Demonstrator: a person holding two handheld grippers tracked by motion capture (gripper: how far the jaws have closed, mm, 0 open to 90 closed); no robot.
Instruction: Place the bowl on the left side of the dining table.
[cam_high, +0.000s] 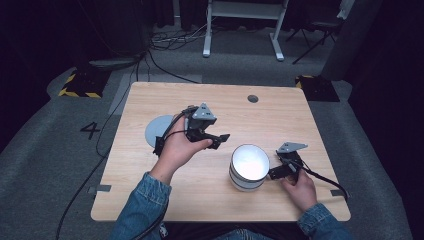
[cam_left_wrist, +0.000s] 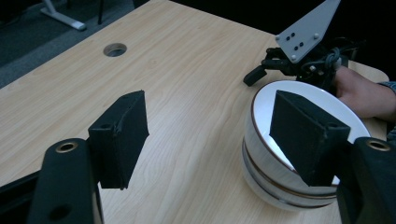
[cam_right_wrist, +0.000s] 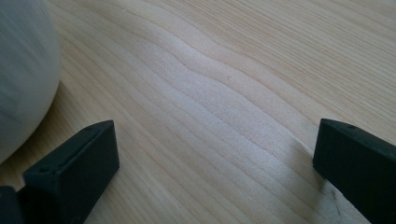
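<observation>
Grey carpet with loose cables surrounds the light wooden worktop (cam_high: 150, 200). At its left a grey round disc (cam_high: 156, 129) lies flat, partly behind the left hand. Just right of it the left tool (cam_high: 219, 140) hangs above the wood, its jaws spread with nothing between them, pointing toward the white bowl (cam_high: 249, 166). That bowl, ringed with dark bands, stands upright near the worktop's near middle. Just right of the bowl the right tool (cam_high: 274, 173) sits low by the wood, jaws spread apart over bare wood beside the bowl's wall.
</observation>
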